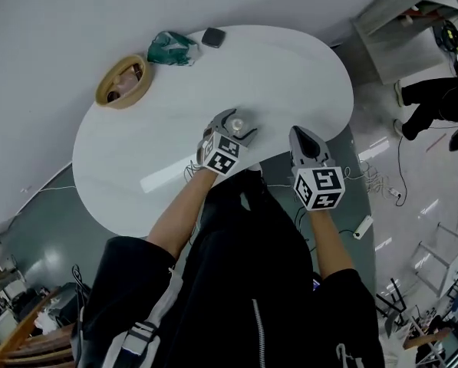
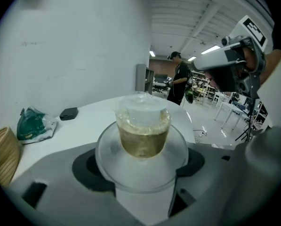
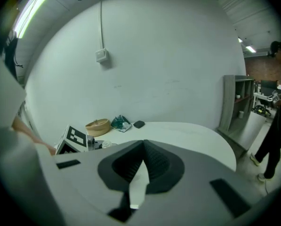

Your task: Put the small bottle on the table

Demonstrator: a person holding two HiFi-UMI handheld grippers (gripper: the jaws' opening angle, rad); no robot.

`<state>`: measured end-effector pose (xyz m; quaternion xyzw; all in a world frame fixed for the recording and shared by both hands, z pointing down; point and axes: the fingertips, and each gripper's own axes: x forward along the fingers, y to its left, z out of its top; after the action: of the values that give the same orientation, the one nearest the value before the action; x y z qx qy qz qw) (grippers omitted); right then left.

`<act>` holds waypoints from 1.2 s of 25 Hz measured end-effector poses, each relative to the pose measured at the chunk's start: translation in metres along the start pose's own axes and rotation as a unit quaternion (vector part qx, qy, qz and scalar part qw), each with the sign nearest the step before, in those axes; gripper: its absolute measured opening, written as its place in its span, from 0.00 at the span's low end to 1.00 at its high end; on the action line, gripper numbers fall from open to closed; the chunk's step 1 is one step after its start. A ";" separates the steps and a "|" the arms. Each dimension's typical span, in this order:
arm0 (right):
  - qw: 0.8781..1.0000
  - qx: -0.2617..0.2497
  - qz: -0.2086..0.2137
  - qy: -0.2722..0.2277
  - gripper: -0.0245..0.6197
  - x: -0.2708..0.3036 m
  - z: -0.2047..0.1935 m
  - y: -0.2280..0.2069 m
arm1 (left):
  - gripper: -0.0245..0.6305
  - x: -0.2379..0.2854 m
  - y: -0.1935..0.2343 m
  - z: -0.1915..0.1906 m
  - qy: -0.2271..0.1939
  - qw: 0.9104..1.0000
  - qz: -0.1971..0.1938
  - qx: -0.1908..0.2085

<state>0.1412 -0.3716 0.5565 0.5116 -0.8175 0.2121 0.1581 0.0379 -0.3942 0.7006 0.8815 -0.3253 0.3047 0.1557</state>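
Grey left tool [image 1: 240,120], right tool [image 1: 301,133], checkered marker cubes [image 1: 221,153], black jacket [image 1: 236,282]

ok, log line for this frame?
left gripper: shut on small bottle | right gripper: shut, empty | small bottle over table

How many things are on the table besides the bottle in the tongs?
3, near the far edge: woven basket leftmost, green bag beside it, dark box rightmost. Near edge partly hidden.
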 end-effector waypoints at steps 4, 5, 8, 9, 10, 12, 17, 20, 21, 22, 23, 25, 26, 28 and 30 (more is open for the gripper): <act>1.000 0.011 -0.023 0.003 0.04 -0.015 -0.009 -0.015 | 0.56 0.022 -0.009 0.003 0.002 1.000 -0.008 0.002; 1.000 0.013 -0.028 0.004 0.04 -0.018 -0.011 -0.018 | 0.56 0.027 -0.010 0.003 0.004 1.000 -0.008 0.002; 0.999 0.018 -0.038 0.005 0.04 -0.026 -0.015 -0.026 | 0.56 0.037 -0.012 0.001 0.008 1.000 -0.007 0.003; 0.999 0.020 -0.041 0.005 0.04 -0.029 -0.016 -0.029 | 0.56 0.039 -0.012 0.001 0.009 1.000 -0.006 0.004; 0.999 0.020 -0.044 0.006 0.04 -0.031 -0.017 -0.031 | 0.56 0.041 -0.013 0.000 0.009 1.000 -0.005 0.006; 0.999 0.022 -0.047 0.006 0.04 -0.035 -0.018 -0.036 | 0.56 0.044 -0.013 -0.002 0.011 1.000 -0.004 0.008; 0.998 0.022 -0.050 0.007 0.04 -0.039 -0.019 -0.041 | 0.56 0.047 -0.013 -0.012 0.020 1.000 0.001 0.006; 0.999 0.020 -0.048 0.007 0.04 -0.039 -0.018 -0.043 | 0.56 0.048 -0.012 -0.016 0.017 1.000 0.008 0.004; 0.999 0.019 -0.047 0.007 0.04 -0.039 -0.018 -0.043 | 0.56 0.048 -0.013 -0.016 0.016 1.000 0.010 0.005; 0.999 0.019 -0.045 0.007 0.04 -0.039 -0.018 -0.044 | 0.56 0.049 -0.013 -0.016 0.015 1.000 0.012 0.008; 0.999 0.017 -0.044 0.007 0.04 -0.038 -0.017 -0.044 | 0.57 0.050 -0.014 -0.016 0.015 1.000 0.014 0.013; 0.999 0.015 -0.040 0.006 0.04 -0.036 -0.015 -0.042 | 0.58 0.051 -0.015 -0.018 0.017 1.000 0.013 0.020; 0.999 0.014 -0.037 0.005 0.04 -0.035 -0.014 -0.041 | 0.59 0.051 -0.015 -0.019 0.018 1.000 0.012 0.021; 0.999 0.011 -0.030 0.003 0.04 -0.031 -0.010 -0.039 | 0.60 0.046 -0.013 -0.017 0.015 1.000 0.011 0.015; 1.000 0.007 -0.021 0.001 0.04 -0.028 -0.005 -0.038 | 0.63 0.038 -0.013 -0.012 0.008 1.000 0.009 0.007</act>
<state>0.1874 -0.3622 0.5545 0.5293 -0.8050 0.2149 0.1601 0.0638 -0.3973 0.7326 0.8772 -0.3297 0.3155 0.1494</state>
